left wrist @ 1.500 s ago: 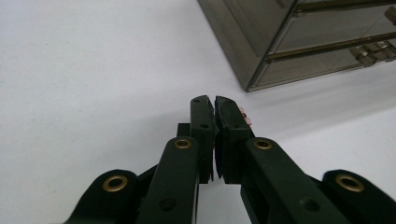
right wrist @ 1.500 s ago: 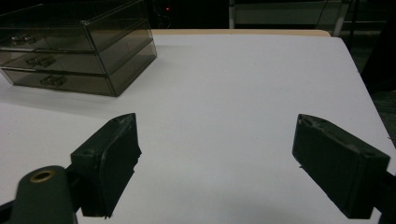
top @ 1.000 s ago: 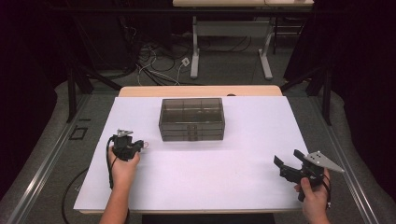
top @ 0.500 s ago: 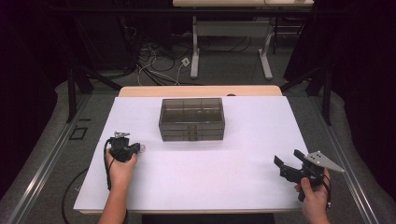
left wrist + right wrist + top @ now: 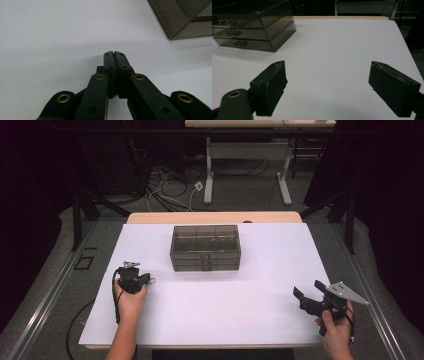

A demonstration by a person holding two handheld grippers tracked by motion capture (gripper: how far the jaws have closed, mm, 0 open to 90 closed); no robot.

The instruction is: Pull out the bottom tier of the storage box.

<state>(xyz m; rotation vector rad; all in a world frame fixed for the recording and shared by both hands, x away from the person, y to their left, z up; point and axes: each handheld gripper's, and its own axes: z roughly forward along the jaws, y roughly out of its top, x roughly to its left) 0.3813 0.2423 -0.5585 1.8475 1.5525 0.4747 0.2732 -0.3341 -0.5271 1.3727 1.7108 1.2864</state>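
Observation:
A smoky, see-through drawer box [image 5: 205, 247] stands at the middle back of the white table [image 5: 225, 315], its drawer fronts facing me. My left gripper [image 5: 134, 279] hovers over the table's left side, short of the box's left front corner [image 5: 185, 17]. It is shut, with its pads [image 5: 115, 53] pressed together on nothing. My right gripper [image 5: 309, 291] is held near the front right edge and stands open. Between its wide-apart fingertips [image 5: 328, 65] there is only bare table, and the box [image 5: 254, 25] lies far off to its left.
Cables trail from both grippers over the table's front edge. A wooden strip [image 5: 215, 217] borders the far edge. Beyond it are dark floor, loose cables [image 5: 165, 187] and another table's legs [image 5: 209, 170].
My left gripper has drifted slightly toward the near edge, still shut. The right gripper and the box have not moved.

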